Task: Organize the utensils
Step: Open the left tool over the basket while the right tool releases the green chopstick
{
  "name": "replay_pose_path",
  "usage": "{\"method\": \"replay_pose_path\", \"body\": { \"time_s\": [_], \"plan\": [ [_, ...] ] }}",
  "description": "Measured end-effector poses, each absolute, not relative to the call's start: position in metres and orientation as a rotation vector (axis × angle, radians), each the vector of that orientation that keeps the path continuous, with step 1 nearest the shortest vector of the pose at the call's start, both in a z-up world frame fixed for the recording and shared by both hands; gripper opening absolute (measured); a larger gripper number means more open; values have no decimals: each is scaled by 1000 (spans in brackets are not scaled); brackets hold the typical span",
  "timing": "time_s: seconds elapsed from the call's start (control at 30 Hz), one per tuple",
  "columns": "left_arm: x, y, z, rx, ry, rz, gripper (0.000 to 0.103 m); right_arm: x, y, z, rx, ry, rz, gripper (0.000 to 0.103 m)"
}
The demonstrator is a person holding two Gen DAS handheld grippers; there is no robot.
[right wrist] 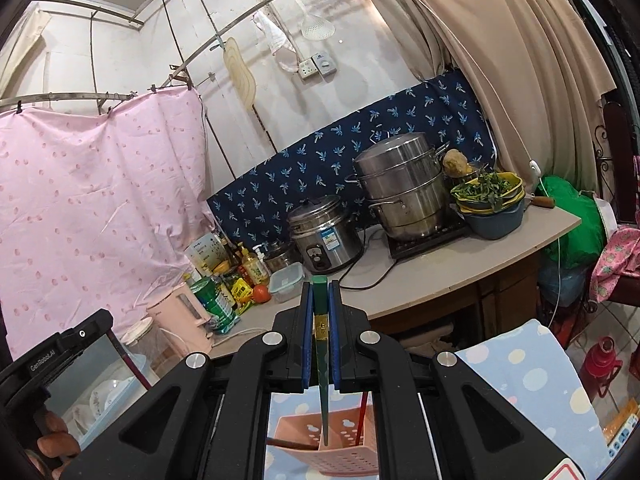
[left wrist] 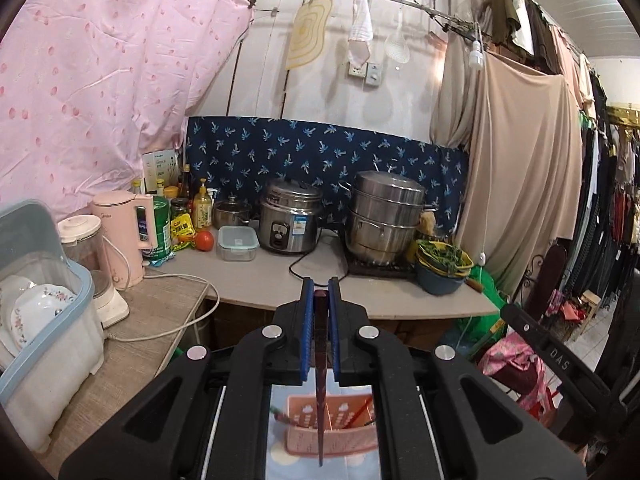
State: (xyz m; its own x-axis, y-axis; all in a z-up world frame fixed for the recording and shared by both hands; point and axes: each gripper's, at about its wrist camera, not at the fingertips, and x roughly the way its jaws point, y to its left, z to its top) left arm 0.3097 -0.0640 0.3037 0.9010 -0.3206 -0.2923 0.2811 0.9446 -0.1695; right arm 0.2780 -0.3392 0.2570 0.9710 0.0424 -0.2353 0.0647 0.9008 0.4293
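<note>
- The left gripper (left wrist: 321, 292) pinched a dark red chopstick (left wrist: 320, 380); the right gripper (right wrist: 320, 296) pinched a green chopstick (right wrist: 322, 364).
- Both tips hung above the pink holder (right wrist: 340, 446); either could likely have missed its compartment or struck the divider.
- The holder held some red chopsticks (right wrist: 362, 414).
- Further off, the lidded bin (left wrist: 48, 320) held plates.

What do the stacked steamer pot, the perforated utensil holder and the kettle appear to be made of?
Stacked steamer pot: probably stainless steel, with a shiny grey surface that reflects light.
Perforated utensil holder: likely matte pink moulded plastic, given its evenly punched holes.
Kettle: apparently smooth pale pink plastic with a dull sheen.
</note>
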Motion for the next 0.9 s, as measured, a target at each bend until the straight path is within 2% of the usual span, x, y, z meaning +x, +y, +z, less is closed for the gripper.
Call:
{"method": "replay_pose_path", "body": {
  "time_s": [0.3, 0.9],
  "plan": [
    [344, -73, 305, -129, 307, -307, 7, 317, -341, 227, 430, 307, -34, 7],
    [382, -95, 243, -87, 417, -296, 7, 343, -332, 161, 417, 444, -31, 7]
  ]
}}
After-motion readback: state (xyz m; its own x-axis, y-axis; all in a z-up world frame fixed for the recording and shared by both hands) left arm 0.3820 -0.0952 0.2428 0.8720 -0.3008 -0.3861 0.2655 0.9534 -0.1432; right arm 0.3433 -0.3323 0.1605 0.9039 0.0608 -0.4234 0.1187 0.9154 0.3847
